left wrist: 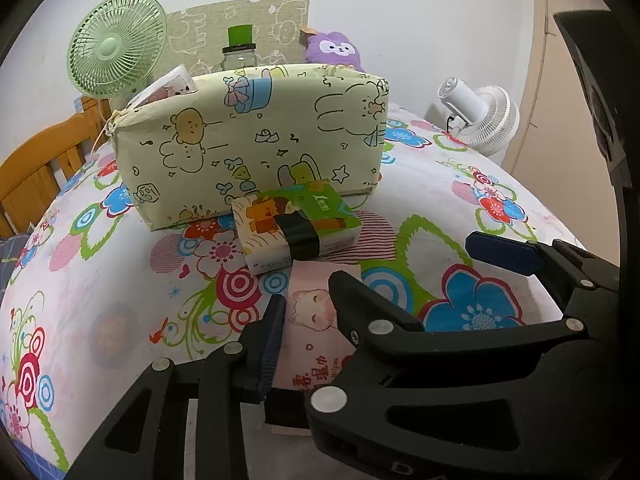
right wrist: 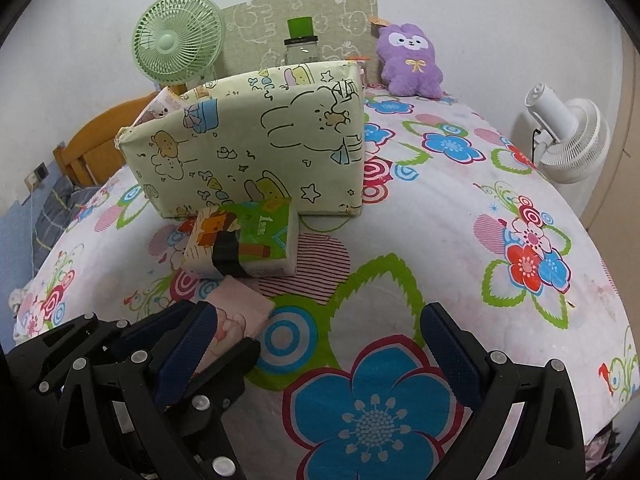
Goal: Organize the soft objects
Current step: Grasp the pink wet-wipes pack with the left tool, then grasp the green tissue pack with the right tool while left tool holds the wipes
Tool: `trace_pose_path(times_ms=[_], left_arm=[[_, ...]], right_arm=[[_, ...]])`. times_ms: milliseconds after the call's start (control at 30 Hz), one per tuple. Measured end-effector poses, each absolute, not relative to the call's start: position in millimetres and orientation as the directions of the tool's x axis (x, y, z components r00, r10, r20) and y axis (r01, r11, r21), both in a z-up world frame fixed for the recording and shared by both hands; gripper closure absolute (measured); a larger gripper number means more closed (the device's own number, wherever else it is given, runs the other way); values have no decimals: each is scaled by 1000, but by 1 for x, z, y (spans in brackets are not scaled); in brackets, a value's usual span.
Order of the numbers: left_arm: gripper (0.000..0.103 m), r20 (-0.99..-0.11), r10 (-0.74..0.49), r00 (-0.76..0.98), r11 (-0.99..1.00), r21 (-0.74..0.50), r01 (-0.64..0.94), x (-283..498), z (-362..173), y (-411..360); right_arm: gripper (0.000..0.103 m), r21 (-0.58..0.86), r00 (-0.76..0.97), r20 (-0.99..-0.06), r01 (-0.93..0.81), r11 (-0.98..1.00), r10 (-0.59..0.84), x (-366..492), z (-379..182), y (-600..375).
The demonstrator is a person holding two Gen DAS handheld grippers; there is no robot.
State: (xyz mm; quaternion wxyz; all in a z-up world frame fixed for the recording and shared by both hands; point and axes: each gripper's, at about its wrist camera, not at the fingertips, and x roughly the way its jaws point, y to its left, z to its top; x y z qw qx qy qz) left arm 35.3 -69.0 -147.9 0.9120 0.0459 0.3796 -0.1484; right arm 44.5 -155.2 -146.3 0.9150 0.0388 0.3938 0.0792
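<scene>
Pink wipes pack (left wrist: pixel 316 320) lies flat on the flowered bedsheet (left wrist: pixel 120 320), in front of the tissue pack (left wrist: pixel 296 228) w/ black tape round it; both sit just before the cartoon-print box (left wrist: pixel 256 136), open at top, w/ another pack poking out at its left end. Prob. the box is where soft things go, so these two are queued close to it for a short carry. Left gripper (left wrist: pixel 308 316) has clamped on the wipes pack: jaws narrow, one blue pad on the pack's left side, the black finger on its right, pack pinched between them and resting on the sheet, not lifted yet as far as I can tell. Grip is across the short width, which should keep a squashy pack from folding. Right gripper (right wrist: pixel 320 324) hangs wide apart over the blue flower print, nothing between its pads, just beside the left one; likely waiting for the tissue pack. Purple plush (right wrist: pixel 412 60) sits at the back by the wall, well apart from the box; green fan (right wrist: pixel 178 40) and white fan (right wrist: pixel 568 140) stand at the edges, not part of the job.
</scene>
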Motion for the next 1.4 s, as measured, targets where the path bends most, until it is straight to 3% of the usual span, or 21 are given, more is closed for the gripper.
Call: trace_pose_path(times_ms=[733, 1400], left_arm=[[64, -715, -128, 687, 987, -21, 162, 40, -132, -33], [64, -728, -65, 683, 997, -12, 82, 76, -137, -4]], right_arm=[[0, 107, 708, -675, -185, 977, 207, 45, -122, -122], [2, 118, 664, -722, -160, 980, 195, 83, -130, -97]])
